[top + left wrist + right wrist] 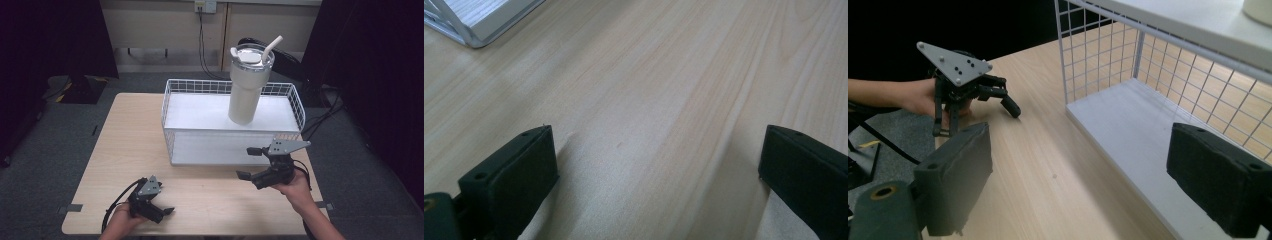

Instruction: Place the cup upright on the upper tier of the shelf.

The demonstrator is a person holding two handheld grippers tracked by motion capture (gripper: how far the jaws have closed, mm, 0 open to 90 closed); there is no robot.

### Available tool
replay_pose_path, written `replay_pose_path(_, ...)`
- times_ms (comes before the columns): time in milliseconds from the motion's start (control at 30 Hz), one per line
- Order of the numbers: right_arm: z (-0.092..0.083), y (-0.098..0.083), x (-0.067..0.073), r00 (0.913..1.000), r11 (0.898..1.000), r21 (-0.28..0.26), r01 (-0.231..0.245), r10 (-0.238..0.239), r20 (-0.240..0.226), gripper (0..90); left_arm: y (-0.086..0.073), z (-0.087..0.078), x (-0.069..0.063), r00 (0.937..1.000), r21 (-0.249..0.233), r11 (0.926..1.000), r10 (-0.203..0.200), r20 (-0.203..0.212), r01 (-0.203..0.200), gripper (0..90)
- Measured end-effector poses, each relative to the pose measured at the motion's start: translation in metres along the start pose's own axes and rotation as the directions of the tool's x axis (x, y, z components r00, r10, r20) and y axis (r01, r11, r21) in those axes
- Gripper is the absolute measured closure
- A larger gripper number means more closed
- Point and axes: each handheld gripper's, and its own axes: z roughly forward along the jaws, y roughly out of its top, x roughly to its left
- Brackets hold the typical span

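A cream tumbler point(247, 87) with a lid and a bent straw stands upright on the top level of a white wire rack point(172, 107) at the middle of the table's far side. Its base point(1259, 10) shows in the right gripper view's top corner. My right gripper point(245, 162) hovers open just in front of the rack's right front corner; its jaws point(1083, 175) stand wide apart with nothing between them, and the rack's lower shelf point(1128, 125) lies ahead. My left gripper point(162, 204) is open low over the near left of the table point(656, 170), empty.
The wooden table point(125, 145) is bare to the left of and in front of the rack. A rack corner point(474, 30) shows at the left gripper view's top left. In the right gripper view, the left gripper point(973, 90) sits farther off. Dark curtains, cables and carpet surround the table.
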Motion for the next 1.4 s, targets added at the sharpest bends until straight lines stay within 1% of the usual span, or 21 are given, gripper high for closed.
replay_pose_path(200, 0.004, -0.014, 0.001, 1.0, 1.0, 0.024, -0.004, 0.004, -0.008, 10.7, 0.0, 0.0, 0.0, 1.0, -0.001, 1.0, -0.001, 0.0, 0.001, 1.7)
replay_pose_path(233, 0.004, -0.014, 0.001, 1.0, 1.0, 0.024, -0.004, 0.004, -0.008, 10.7, 0.0, 0.0, 0.0, 1.0, -0.001, 1.0, -0.001, 0.0, 0.001, 1.7)
replay_pose_path(367, 0.005, -0.026, 0.001, 0.9998, 0.999, 0.034, -0.019, 0.019, -0.006, 10.7, 0.0, 0.0, 0.0, 1.0, 0.0, 1.0, 0.0, 0.0, 0.0, 1.7)
replay_pose_path(533, 0.006, -0.033, 0.001, 0.9998, 0.999, 0.041, -0.021, 0.022, -0.003, 10.7, 0.0, 0.0, 0.0, 1.0, 0.0, 1.0, 0.0, 0.0, 0.0, 1.7)
replay_pose_path(600, 0.007, -0.039, 0.002, 0.9999, 0.998, 0.059, -0.015, 0.015, -0.002, 10.7, 0.0, 0.0, 0.0, 1.0, 0.0, 1.0, 0.0, 0.0, 0.0, 1.7)
replay_pose_path(700, 0.009, -0.044, 0.002, 0.9998, 0.997, 0.071, -0.016, 0.016, -0.008, 10.8, 0.0, 0.0, 0.0, 1.0, 0.0, 1.0, 0.0, 0.0, 0.0, 1.7)
replay_pose_path(733, 0.01, -0.051, 0.003, 0.9999, 0.996, 0.089, -0.011, 0.012, -0.005, 10.7, 0.0, 0.0, 0.0, 1.0, -0.001, 1.0, 0.0, -0.001, 0.0, 1.7)
replay_pose_path(800, 0.011, -0.053, 0.003, 0.9999, 0.996, 0.092, -0.012, 0.013, -0.005, 10.8, 0.0, 0.0, 0.0, 1.0, 0.0, 1.0, 0.0, 0.0, 0.0, 1.7)
replay_pose_path(867, 0.012, -0.061, 0.002, 0.9998, 0.995, 0.099, -0.021, 0.021, -0.003, 10.7, 0.0, 0.0, 0.0, 1.0, 0.0, 1.0, 0.0, 0.0, 0.0, 1.7)
replay_pose_path(900, 0.012, -0.061, 0.002, 0.9998, 0.995, 0.099, -0.021, 0.021, -0.003, 10.7, 0.0, 0.0, 0.0, 1.0, 0.0, 1.0, 0.0, 0.0, 0.0, 1.7)
replay_pose_path(933, 0.012, -0.067, 0.002, 0.9996, 0.994, 0.105, -0.029, 0.029, -0.004, 10.8, 0.0, 0.0, 0.0, 1.0, 0.0, 1.0, 0.0, -0.001, 0.0, 1.7)
replay_pose_path(1033, 0.012, -0.07, 0.001, 0.9996, 0.994, 0.111, -0.027, 0.027, 0.001, 10.8, 0.0, 0.0, 0.0, 1.0, 0.0, 1.0, 0.0, 0.0, 0.0, 1.7)
replay_pose_path(1067, 0.011, -0.074, 0.0, 0.9991, 0.993, 0.111, -0.043, 0.043, 0.001, 10.9, 0.0, 0.0, 0.0, 1.0, -0.001, 1.0, 0.0, -0.001, 0.0, 1.7)
replay_pose_path(1133, 0.011, -0.076, -0.001, 0.9991, 0.993, 0.113, -0.043, 0.043, 0.005, 10.9, 0.0, 0.0, 0.0, 1.0, 0.0, 1.0, 0.0, 0.0, 0.0, 1.7)
replay_pose_path(1267, 0.009, -0.086, -0.004, 0.998, 0.991, 0.121, -0.064, 0.062, 0.013, 10.9, 0.0, 0.0, 0.0, 1.0, 0.0, 1.0, 0.0, 0.0, 0.0, 1.7)
replay_pose_path(1300, 0.009, -0.086, -0.004, 0.998, 0.991, 0.121, -0.064, 0.062, 0.013, 10.9, 0.0, 0.0, 0.0, 1.0, 0.0, 1.0, 0.0, -0.001, 0.0, 1.7)
replay_pose_path(1400, 0.01, -0.094, -0.005, 0.9979, 0.988, 0.139, -0.063, 0.061, 0.021, 11.0, 0.0, 0.0, 0.0, 1.0, 0.0, 1.0, 0.0, 0.0, 0.0, 1.7)
